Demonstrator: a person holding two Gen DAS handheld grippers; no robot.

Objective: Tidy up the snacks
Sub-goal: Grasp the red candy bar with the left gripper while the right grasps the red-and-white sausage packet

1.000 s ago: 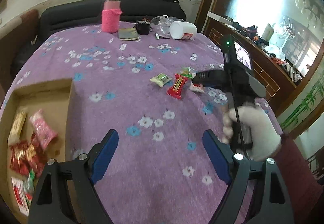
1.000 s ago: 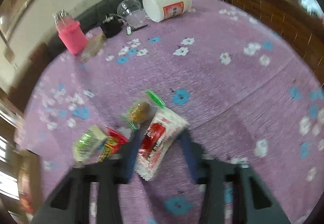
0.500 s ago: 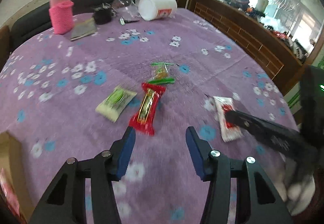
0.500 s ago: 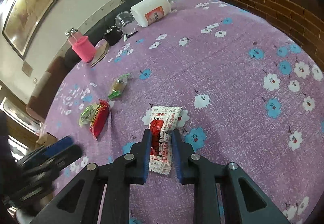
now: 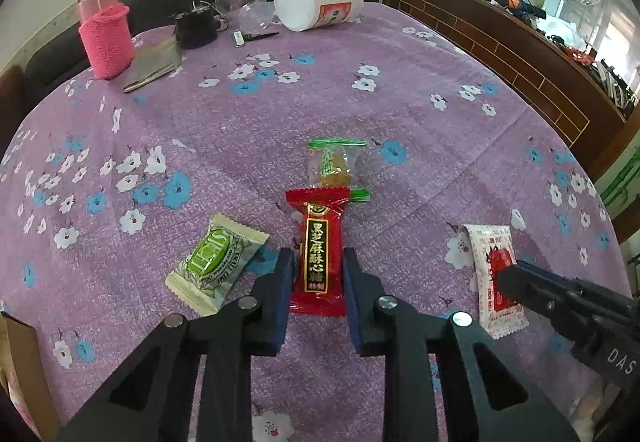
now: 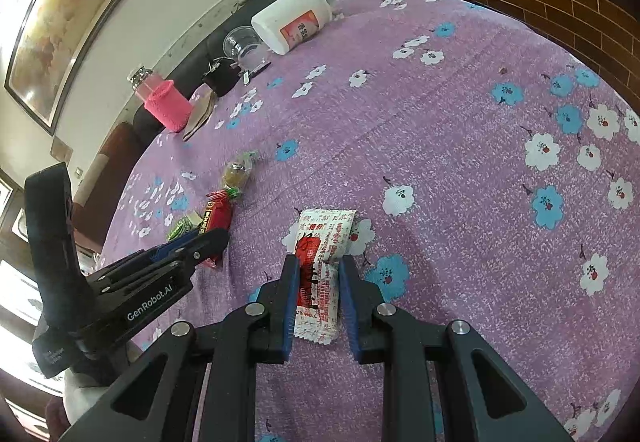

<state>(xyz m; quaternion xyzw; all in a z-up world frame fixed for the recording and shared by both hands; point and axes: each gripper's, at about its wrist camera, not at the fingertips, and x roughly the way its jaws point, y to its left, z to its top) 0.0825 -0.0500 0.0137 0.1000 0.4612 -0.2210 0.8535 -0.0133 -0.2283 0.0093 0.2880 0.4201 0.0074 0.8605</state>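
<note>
Our jaws on both sides stand narrowly apart, each pair straddling a packet that lies flat on the purple flowered tablecloth (image 5: 400, 54), and we cannot tell from either view whether the pads are pressing yet or only bracketing. The left gripper (image 5: 318, 262) has the red candy bar (image 5: 320, 254) running lengthwise between its blue fingers (image 5: 285, 274), its far end sticking out beyond the tips and touching the green-trimmed clear candy (image 5: 334, 168), while the green lime packet (image 5: 216, 268) sits just beside the left finger. The right gripper (image 6: 319, 262) has the white-and-red sachet (image 6: 322, 262) between its fingers in much the same way, with roughly the far half reaching past the tips. We judge the main risk to be a thin, slick wrapper buckling or squirting forward as the pads meet it, since both packets lie flat on cloth and offer only their edges. On our left side a skewed closure could also nudge the lime packet or drag the clear candy along. The sachet already looks creased between the right pads, so it may fold rather than hold, then droop or slip when we lift. The two grippers sit near each other, and rising together could make them clash. A corner of the cardboard box (image 5: 20, 358) shows at the far left edge.
</note>
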